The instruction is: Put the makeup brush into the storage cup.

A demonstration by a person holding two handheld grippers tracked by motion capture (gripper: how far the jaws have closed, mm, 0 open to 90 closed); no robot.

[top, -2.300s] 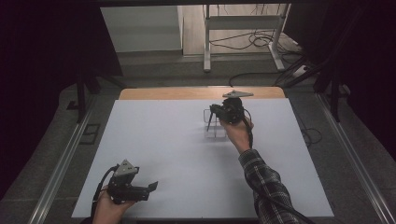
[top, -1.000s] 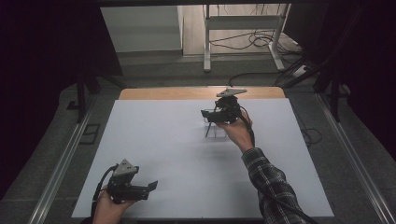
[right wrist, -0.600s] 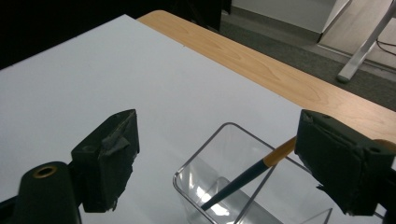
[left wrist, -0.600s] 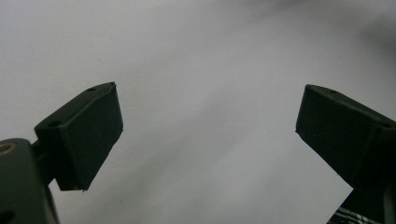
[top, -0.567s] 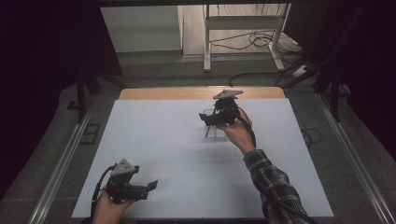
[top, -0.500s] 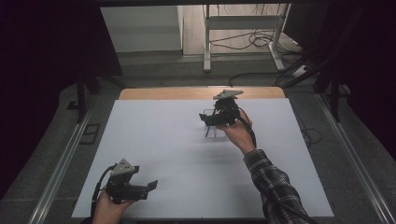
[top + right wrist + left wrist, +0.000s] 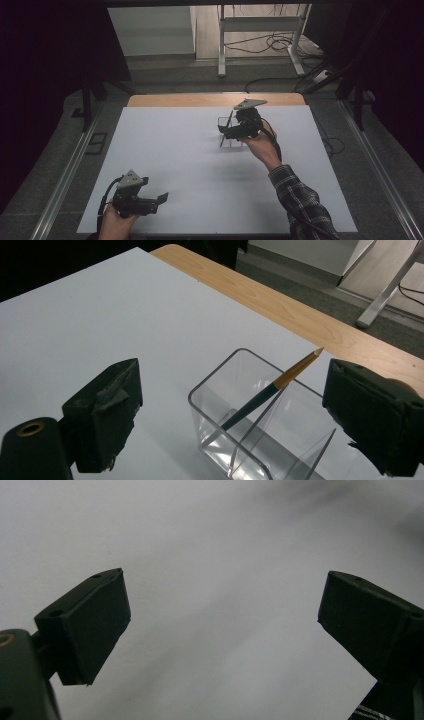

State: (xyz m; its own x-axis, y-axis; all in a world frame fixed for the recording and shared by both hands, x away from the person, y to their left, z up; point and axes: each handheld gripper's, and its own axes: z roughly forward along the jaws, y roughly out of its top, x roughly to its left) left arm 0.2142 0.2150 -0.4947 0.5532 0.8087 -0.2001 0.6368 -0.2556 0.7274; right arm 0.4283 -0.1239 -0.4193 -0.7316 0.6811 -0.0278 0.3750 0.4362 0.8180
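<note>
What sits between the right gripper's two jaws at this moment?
In the right gripper view, a clear holder with a pencil leaning inside stands between the wide-open jaws of the right gripper, touching neither.

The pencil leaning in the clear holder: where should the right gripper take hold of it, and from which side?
Probably the upper shaft of the pencil, where it rises above the rim of the clear holder. Its lower end sits between the walls, so the open right gripper would best come from above, jaws closing across the slanted shaft.
</note>
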